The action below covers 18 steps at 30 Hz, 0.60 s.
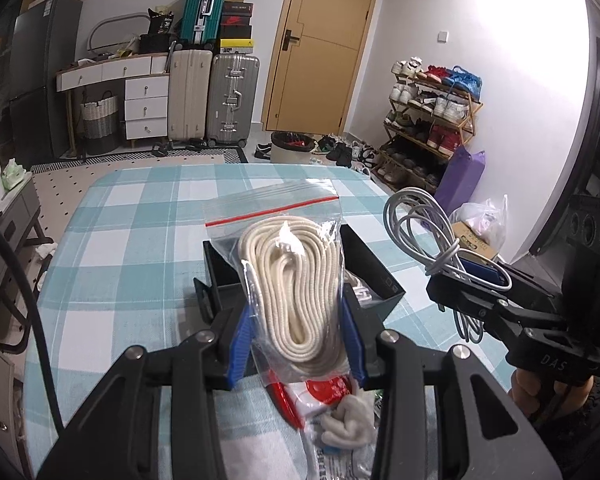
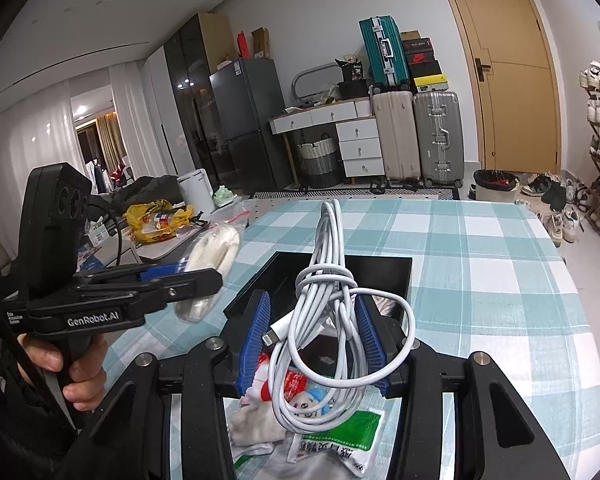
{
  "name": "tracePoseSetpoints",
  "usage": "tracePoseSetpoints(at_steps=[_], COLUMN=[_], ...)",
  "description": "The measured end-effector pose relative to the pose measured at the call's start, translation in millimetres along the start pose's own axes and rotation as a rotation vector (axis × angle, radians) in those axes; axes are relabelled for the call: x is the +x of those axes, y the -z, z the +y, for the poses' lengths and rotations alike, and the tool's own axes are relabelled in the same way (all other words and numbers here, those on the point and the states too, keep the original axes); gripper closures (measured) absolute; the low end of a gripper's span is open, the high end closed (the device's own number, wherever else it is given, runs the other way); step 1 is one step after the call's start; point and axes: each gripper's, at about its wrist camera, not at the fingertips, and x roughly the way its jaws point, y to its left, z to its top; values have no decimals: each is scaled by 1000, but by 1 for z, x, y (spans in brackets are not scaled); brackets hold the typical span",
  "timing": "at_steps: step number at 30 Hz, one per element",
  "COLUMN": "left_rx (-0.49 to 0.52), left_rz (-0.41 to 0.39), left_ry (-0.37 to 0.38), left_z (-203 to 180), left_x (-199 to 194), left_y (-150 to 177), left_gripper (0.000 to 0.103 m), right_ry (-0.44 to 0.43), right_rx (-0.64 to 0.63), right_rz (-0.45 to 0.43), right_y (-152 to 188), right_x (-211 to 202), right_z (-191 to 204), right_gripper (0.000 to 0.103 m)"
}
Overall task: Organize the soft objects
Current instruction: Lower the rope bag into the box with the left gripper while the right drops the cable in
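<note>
My left gripper (image 1: 298, 336) is shut on a clear zip bag of coiled cream rope (image 1: 296, 280), held upright above the checked tablecloth. The same bag of rope (image 2: 214, 256) shows in the right wrist view, clamped in the left gripper (image 2: 196, 278) at the left. My right gripper (image 2: 312, 336) is shut on a bundled white charging cable (image 2: 324, 300), whose loops hang below the blue pads. In the left wrist view that cable (image 1: 432, 232) sticks up from the right gripper (image 1: 466, 280) at the right. A black open box (image 1: 374, 276) (image 2: 396, 276) sits on the table beyond both grippers.
Small packets and a crumpled white cloth (image 1: 348, 428) (image 2: 256, 424) lie on the near part of the table (image 2: 480, 264) under the grippers. A green-and-white packet (image 2: 340, 440) lies there too. Suitcases, drawers, a shoe rack and a door stand beyond the table.
</note>
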Motion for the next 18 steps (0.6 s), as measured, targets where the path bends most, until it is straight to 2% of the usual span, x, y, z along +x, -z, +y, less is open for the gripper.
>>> tracePoseSetpoints(at_steps=[18], left_rx=[10], left_rz=[117], left_ry=[-30], left_z=[8], left_x=[64], left_y=[-10], left_gripper=[64], right_ry=[19], right_rx=[40], right_rz=[115], right_y=[-8], right_x=[61], right_z=[-23], right_gripper=[58])
